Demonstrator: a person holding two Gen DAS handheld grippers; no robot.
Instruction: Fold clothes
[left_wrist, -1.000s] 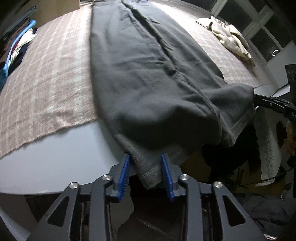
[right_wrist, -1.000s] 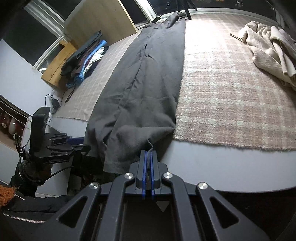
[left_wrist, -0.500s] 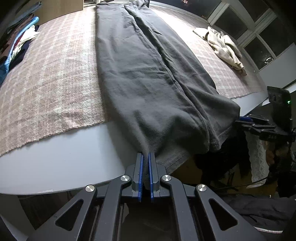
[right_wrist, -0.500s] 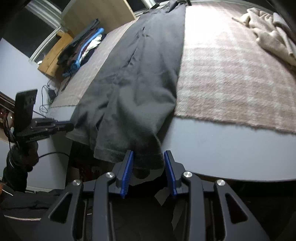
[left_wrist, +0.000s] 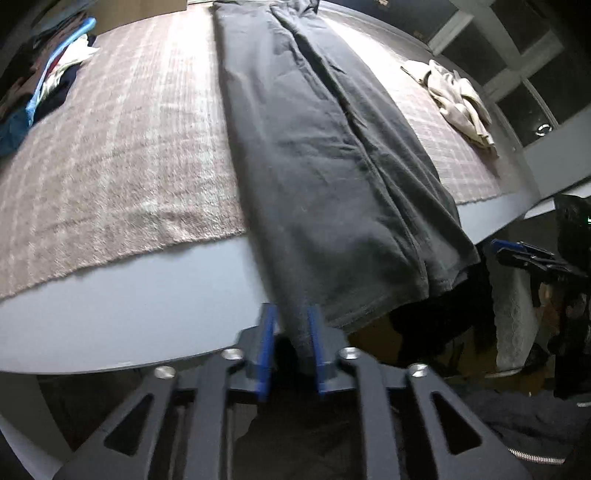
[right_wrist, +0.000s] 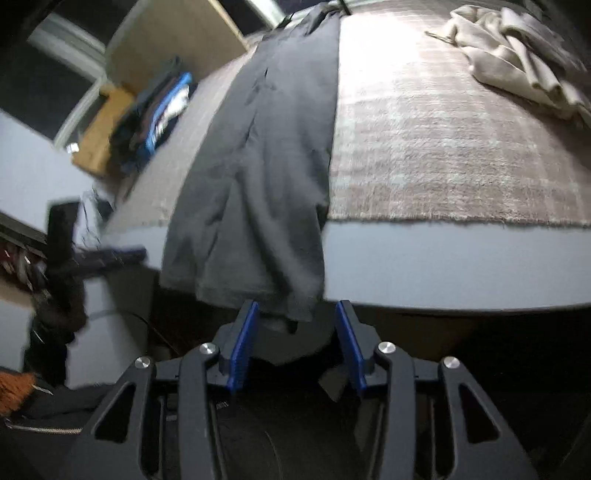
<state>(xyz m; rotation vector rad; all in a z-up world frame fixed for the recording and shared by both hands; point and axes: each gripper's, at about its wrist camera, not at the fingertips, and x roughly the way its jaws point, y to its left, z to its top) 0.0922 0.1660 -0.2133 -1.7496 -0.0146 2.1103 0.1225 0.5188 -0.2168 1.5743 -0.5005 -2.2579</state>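
Dark grey trousers lie lengthwise on a plaid blanket, their hems hanging over the near table edge. My left gripper is at the left hem. Its jaws are opening, and the cloth hangs loosely between the blue pads. In the right wrist view the trousers end at my right gripper. Its jaws are opening wide, and the hem corner dangles between the pads without touching them. Each gripper also shows in the other's view, the right gripper and the left gripper.
A crumpled cream garment lies on the blanket to the right, also in the left wrist view. A stack of folded clothes sits far left. The grey table edge runs along the front, with dark floor clutter below.
The left jaws shut on the hem half a second ago and have parted again. The right jaws went from shut to wide apart, and the hem now hangs free.
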